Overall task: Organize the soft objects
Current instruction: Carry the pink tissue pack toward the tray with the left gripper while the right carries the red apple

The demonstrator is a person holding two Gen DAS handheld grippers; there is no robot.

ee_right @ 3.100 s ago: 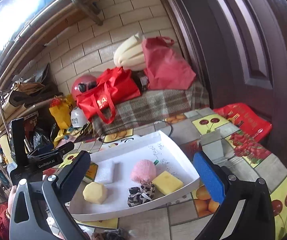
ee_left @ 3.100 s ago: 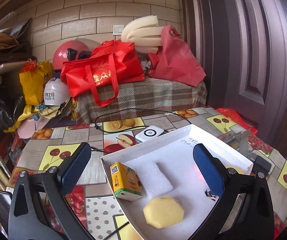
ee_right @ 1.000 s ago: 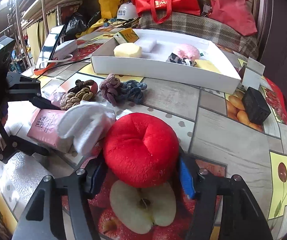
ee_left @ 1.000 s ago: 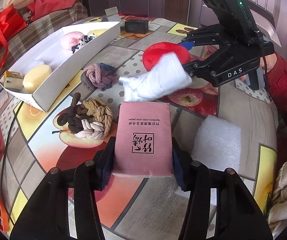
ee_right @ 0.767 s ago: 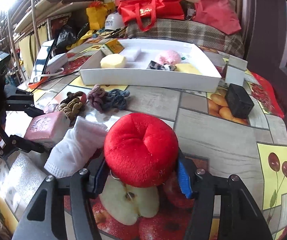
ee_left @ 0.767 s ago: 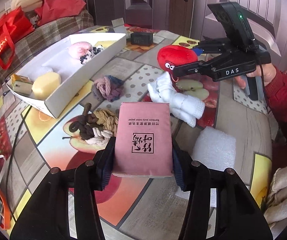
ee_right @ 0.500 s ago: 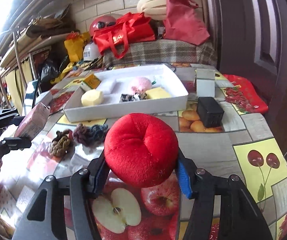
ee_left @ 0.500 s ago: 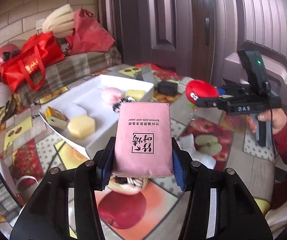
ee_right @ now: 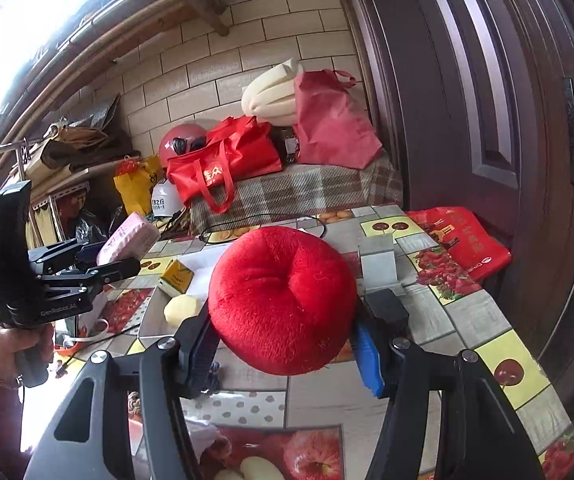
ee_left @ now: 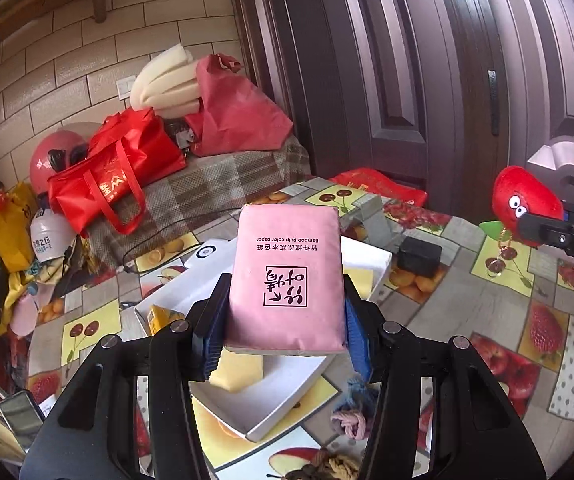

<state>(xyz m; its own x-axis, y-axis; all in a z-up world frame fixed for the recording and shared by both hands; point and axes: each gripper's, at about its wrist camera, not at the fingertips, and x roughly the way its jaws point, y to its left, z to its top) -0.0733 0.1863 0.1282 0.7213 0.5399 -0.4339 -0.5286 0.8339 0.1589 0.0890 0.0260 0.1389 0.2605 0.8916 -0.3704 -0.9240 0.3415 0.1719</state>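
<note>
The left gripper (ee_left: 283,320) is clamped on a pink tissue pack (ee_left: 287,280), held above the white tray (ee_left: 283,396); the right gripper (ee_right: 287,344) squeezes a red plush apple (ee_right: 283,300) just beside that tray.

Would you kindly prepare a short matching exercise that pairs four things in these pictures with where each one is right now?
Things:
1. pink tissue pack
2. red plush apple
3. yellow sponge block
4. black box

Places:
A. on the fruit-print tablecloth, beside the tray
B. lying inside the white tray
C. held off the table in the left gripper
D. held off the table in the right gripper

Pairs: 1-C, 2-D, 3-B, 4-A
</note>
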